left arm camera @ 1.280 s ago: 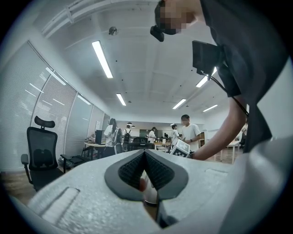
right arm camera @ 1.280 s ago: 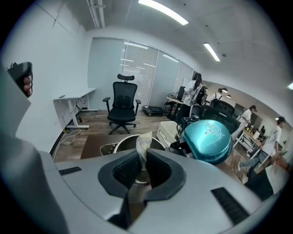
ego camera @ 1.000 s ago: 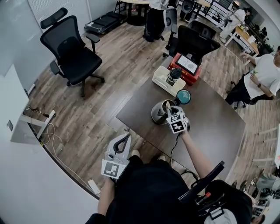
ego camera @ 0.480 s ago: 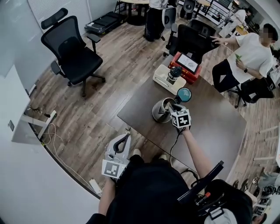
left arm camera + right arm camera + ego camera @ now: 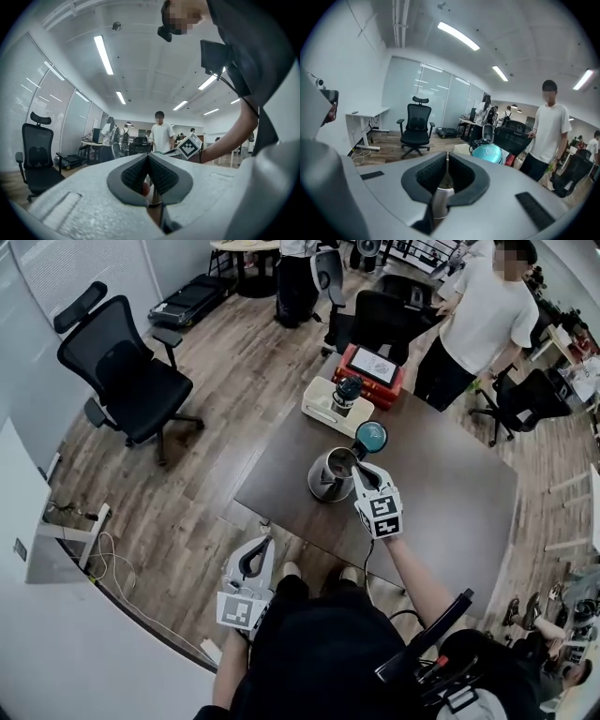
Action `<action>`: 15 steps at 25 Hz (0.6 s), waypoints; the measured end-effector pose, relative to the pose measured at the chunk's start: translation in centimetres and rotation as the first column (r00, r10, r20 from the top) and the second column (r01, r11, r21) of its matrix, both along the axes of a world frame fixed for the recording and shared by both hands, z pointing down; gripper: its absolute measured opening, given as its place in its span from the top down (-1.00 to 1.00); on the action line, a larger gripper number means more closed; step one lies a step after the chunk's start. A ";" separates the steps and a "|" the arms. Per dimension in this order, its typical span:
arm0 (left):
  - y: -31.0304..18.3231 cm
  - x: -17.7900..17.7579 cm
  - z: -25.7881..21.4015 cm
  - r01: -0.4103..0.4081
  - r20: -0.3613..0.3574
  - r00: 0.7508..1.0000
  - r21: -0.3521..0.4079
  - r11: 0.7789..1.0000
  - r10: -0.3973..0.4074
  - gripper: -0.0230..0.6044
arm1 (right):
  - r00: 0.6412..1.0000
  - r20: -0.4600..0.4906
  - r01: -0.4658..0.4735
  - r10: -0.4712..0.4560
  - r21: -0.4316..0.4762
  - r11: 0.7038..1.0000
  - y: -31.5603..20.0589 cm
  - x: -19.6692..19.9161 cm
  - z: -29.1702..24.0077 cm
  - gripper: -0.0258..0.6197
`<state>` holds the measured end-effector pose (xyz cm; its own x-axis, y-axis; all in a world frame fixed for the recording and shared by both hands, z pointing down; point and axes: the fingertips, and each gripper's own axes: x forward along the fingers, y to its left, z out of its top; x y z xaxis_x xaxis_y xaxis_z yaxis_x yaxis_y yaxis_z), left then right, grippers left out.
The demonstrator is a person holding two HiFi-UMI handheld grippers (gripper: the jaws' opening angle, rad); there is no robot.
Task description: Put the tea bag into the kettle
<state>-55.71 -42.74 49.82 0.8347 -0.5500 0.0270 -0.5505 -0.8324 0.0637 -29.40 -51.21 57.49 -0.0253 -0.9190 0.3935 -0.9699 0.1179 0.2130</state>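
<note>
Bright, even, shadow-poor; lit from ceiling strip lights high above the kettle. Only a soft shadow on the floor left of the kettle. Strong fisheye bending away from the kettle, black corners in both gripper views, near foreground blurred there.

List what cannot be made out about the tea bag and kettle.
- Tea bag: found in no view.
- Kettle inside: head view, too small to see into.
- Kettle in right gripper view: mostly covered by the right tongs, which are closing with nothing seen between them.
</note>
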 end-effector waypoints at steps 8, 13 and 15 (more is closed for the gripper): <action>-0.6 5.0 -0.5 -0.138 -0.020 0.990 0.041 0.990 0.139 0.94 | 0.999 0.008 -0.049 0.048 0.182 0.982 4.5 0.6 -5.9 0.90; 0.3 9.1 -1.3 -0.235 0.013 0.972 0.042 0.971 0.235 0.93 | 0.996 0.042 -0.084 0.077 0.205 0.975 7.8 1.7 -6.0 0.90; 1.0 10.8 -1.6 -0.289 0.022 0.957 0.061 0.955 0.288 0.94 | 0.995 0.044 -0.099 0.092 0.222 0.970 9.2 2.3 -6.5 0.90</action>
